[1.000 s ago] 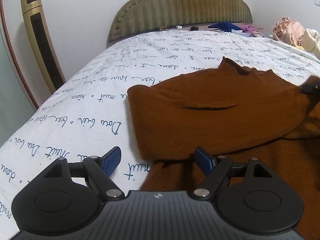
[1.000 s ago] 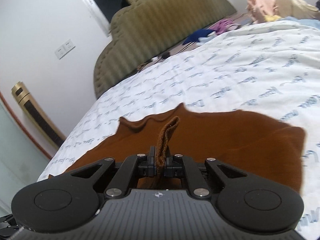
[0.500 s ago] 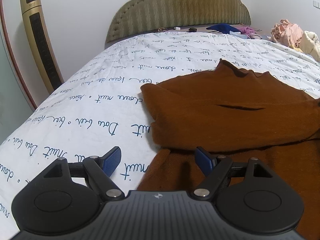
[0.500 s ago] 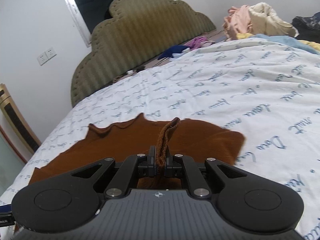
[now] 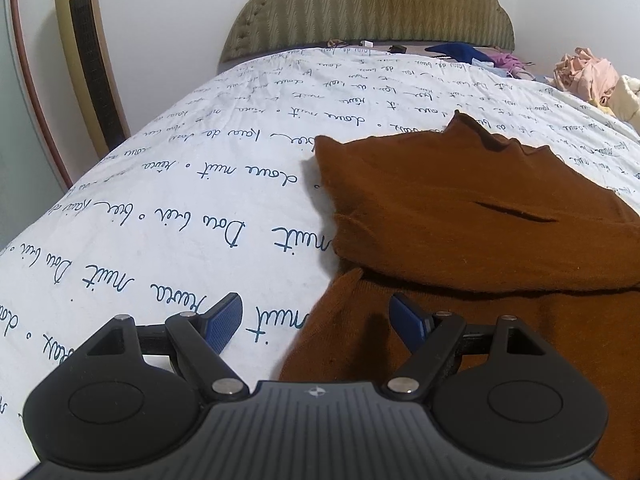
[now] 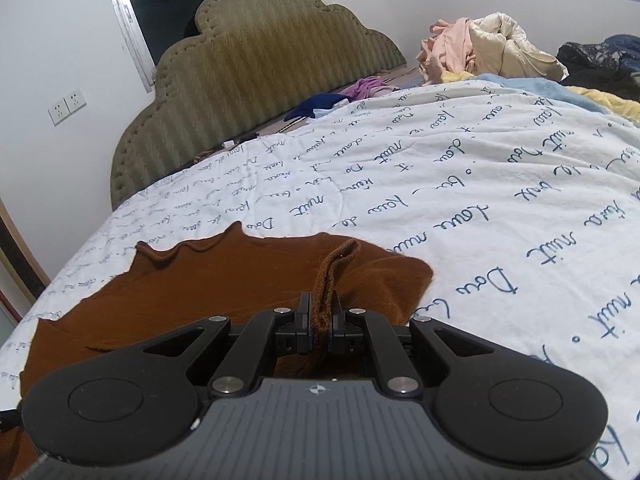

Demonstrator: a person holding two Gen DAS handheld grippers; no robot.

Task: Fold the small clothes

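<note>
- The right gripper (image 6: 319, 318) was seen clamped on a narrow strip of the brown garment (image 6: 256, 280), the strip standing up between its closed jaws.
- The left gripper (image 5: 316, 318) was held with its jaws apart and nothing between them; its right pad hung over the garment's near left edge, its left pad over the bedsheet (image 5: 160, 216).
- Ahead of both tools the garment lay partly folded on the sheet, its long axis judged to run toward the headboard (image 5: 368, 4), though fisheye distortion made this uncertain.
- The free left edge was judged nearer the left gripper.
</note>
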